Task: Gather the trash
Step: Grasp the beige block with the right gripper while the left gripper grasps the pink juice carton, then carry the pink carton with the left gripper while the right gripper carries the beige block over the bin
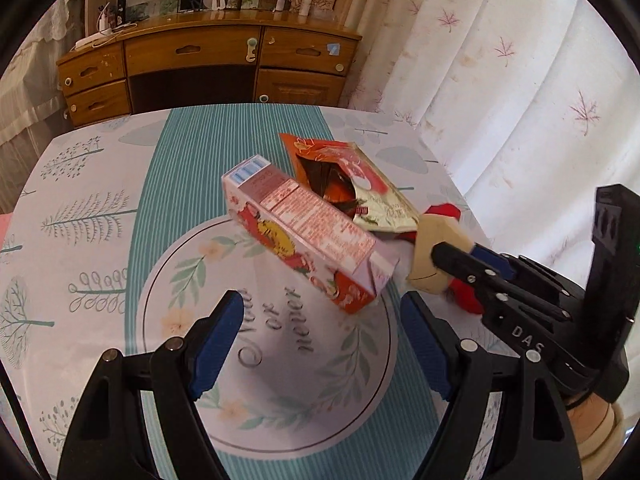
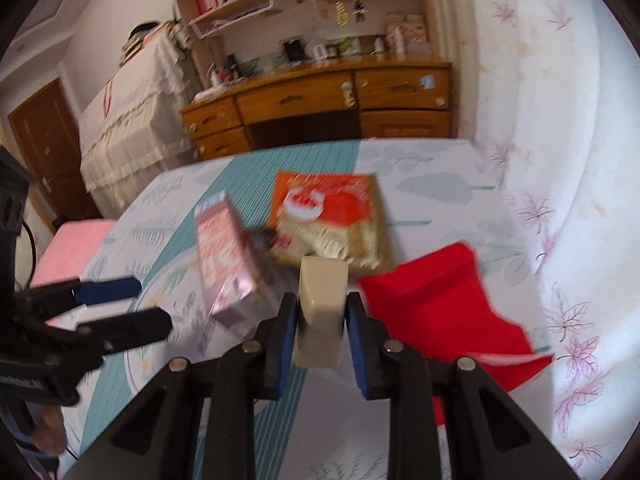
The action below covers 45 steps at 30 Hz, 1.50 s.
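A pink and red carton (image 1: 304,236) lies on the table, also seen in the right wrist view (image 2: 224,256). Behind it lies an orange and gold snack packet (image 1: 352,184), which also shows in the right wrist view (image 2: 332,220). My right gripper (image 2: 322,320) is shut on a beige block-shaped object (image 2: 322,304) over the table; the left wrist view shows it (image 1: 436,256) just right of the carton. A red paper piece (image 2: 440,308) lies right of it. My left gripper (image 1: 320,332) is open and empty, just short of the carton.
The table has a leaf-print cloth (image 1: 100,208) with a teal stripe. A wooden desk with drawers (image 1: 208,64) stands beyond the far edge. White curtains (image 1: 500,80) hang on the right. A pink object (image 2: 72,252) sits off the left edge.
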Tool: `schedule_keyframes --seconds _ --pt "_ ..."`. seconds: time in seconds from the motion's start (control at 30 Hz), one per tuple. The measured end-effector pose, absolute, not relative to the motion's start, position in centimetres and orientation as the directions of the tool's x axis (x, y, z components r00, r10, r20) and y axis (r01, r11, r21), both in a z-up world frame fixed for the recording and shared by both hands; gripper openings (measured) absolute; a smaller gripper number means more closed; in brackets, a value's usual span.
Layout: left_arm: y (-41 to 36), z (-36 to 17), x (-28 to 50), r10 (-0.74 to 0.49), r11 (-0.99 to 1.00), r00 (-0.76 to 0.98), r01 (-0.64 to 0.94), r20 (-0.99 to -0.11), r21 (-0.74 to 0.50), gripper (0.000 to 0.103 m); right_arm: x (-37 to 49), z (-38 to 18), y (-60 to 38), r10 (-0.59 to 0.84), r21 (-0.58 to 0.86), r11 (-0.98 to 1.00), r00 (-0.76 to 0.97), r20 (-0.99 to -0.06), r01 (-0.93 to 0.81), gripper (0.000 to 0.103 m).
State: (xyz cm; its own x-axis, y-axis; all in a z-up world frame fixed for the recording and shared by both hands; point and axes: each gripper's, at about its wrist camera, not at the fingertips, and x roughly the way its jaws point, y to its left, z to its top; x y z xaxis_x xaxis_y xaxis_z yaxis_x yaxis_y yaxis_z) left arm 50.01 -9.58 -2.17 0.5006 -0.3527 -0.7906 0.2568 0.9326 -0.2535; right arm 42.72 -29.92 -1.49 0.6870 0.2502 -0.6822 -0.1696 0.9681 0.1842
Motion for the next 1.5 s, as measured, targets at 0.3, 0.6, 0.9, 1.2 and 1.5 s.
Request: schedule_keyframes --seconds 0.3,0.6,0.9,1.2,1.5 --pt "-11.2 -4.2 55.0 -0.306 0.948 0.451 0.069 -0.839 -0.309 0.081 44.9 -0.4 -31.5 0.228 0.219 0.97 0.727 -0.647 -0.109 0.025" --pt "-12.2 -4.9 56.7 -0.286 0.947 0.442 -0.006 -0.85 -0.322 0.081 45.0 -0.9 -31.6 0.231 0.22 0.969 0.724 -0.65 -0.112 0.025" --pt "-11.2 -5.6 56.2 -0.309 0.935 0.451 -0.016 -0.837 -0.354 0.057 43.7 -1.4 -31.4 0.251 0.236 0.964 0.705 -0.664 -0.121 0.025" --pt "-8.6 -2.8 50.7 -0.288 0.957 0.496 0.119 -0.819 -0.265 0.04 38.9 0.2 -29.8 0.286 0.25 0.956 0.693 -0.662 -0.156 0.025" --pt "-3.4 1.9 40.2 -0.315 0.949 0.54 0.185 -0.781 -0.255 0.04 29.3 3.2 -27.3 0.366 0.286 0.929 0.688 -0.626 -0.234 0.025"
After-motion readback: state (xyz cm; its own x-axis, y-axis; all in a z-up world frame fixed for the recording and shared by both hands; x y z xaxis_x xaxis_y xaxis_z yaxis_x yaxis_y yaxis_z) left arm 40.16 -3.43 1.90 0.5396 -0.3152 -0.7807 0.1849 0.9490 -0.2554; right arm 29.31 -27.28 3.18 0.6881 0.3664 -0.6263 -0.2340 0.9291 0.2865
